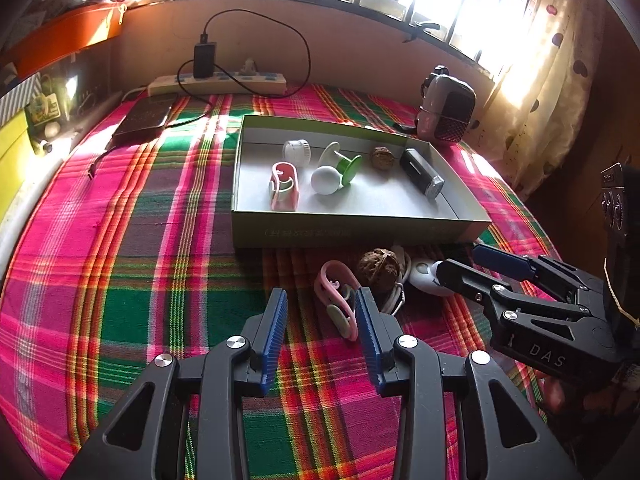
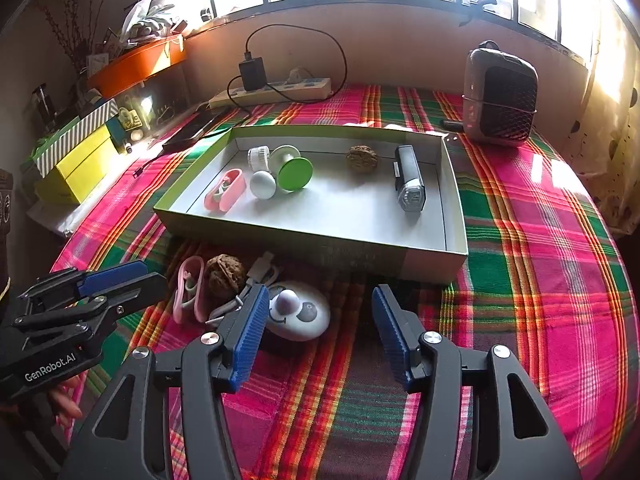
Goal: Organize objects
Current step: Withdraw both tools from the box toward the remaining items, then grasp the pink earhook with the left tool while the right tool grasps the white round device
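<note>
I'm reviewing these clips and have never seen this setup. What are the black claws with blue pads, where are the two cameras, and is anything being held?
They are hand-held tongs, one in each of a person's hands, with a camera on each looking along its fingers. One picture looks past the left tongs, the other past the right tongs. Both are open and hold nothing. On the plaid cloth stands a shallow box already holding small items. In front of it lie a pink clip, a walnut, a white cable and a white oval gadget.
</note>
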`<state>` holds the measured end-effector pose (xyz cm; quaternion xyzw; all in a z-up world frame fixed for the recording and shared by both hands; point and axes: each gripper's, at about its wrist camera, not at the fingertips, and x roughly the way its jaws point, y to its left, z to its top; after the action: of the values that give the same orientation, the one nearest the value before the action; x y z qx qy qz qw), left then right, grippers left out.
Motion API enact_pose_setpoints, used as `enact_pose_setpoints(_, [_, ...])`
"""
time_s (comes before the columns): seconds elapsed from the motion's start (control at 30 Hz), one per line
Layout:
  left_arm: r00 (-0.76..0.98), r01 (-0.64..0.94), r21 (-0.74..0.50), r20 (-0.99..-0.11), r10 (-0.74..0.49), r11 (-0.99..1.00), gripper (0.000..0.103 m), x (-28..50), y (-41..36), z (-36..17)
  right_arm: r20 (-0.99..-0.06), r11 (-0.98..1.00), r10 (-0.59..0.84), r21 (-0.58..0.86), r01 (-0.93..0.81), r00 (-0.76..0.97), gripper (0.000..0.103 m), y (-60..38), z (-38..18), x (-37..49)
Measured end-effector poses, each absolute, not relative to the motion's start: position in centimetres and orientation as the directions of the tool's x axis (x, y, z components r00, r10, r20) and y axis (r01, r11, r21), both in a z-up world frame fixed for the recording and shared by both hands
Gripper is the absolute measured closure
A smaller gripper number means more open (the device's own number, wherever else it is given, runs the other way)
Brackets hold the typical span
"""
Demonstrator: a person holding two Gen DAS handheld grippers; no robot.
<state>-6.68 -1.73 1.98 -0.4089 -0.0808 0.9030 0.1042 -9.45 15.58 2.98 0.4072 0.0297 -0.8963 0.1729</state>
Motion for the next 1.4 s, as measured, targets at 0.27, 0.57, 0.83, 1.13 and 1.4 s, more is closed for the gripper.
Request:
enact_pose_setpoints(0.27, [-0.608, -0.148, -0.196, -0.755, 0.245, -0.969, 0.067, -7.0, 0.3, 1.4, -0.757, -0.926, -0.276, 0.045, 0.374, -0.592, 0.048, 14.8, 2.3, -9.1])
enact_pose_setpoints(0.57, [-0.601, -0.125, -0.192, -0.766, 0.228, -0.973, 0.067, -7.8, 0.1, 1.3, -0.776, -0.922, -0.249, 0.007, 0.387, -0.580, 0.048, 14.1, 1.3, -9.3])
enact_pose_setpoints(0.83, [-0.584, -0.129, -0.177, -0.781, 0.220, -0.976, 0.067, -8.6, 0.6, 0.8, -0.782, -0.934, -0.202, -0.027, 0.356, -0.589, 0.048, 14.7, 1.1, -9.9])
enact_pose_setpoints(1.13, [-0.592, -0.096, -0.155, -0.785, 0.181, -0.983, 0.067, -8.8, -0.6, 0.7, -0.787, -0.941, -0.198, -0.015, 0.339, -0.584, 0.048, 15.6, 0.9, -10.4])
enact_pose_setpoints(1.4, [-0.601, -0.086, -0.115, -0.786, 0.144, -0.990, 0.067, -9.3, -1.0, 0.6, -0.786, -0.940, -0.199, -0.016, 0.341, -0.585, 0.048, 15.6, 0.9, -10.5])
